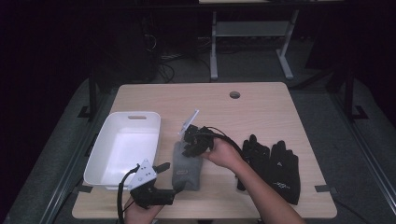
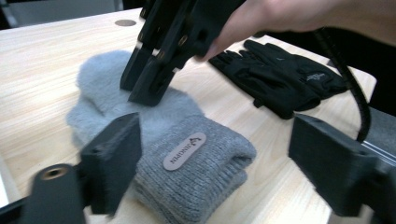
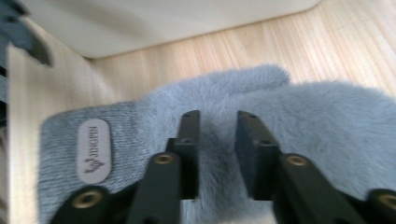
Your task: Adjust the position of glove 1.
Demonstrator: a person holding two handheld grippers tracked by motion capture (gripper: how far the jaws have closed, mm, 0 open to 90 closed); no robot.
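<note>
On the wooden table [image 1: 261,107] we judged the grey mitten [image 3: 289,107] soft, best pinched mid-fluff, right gripper [image 3: 217,122] narrow on it, left gripper [image 2: 219,154] wide

I saw the mitten [image 1: 187,166] lying on the table [image 1: 261,105] near the front edge, between the bin [image 1: 108,140] on its left and the gloves [image 1: 273,165] on its right. My right gripper [image 1: 190,148] sat on the mitten's far end; my left gripper [image 1: 172,179] lay just beside its near end.
</note>
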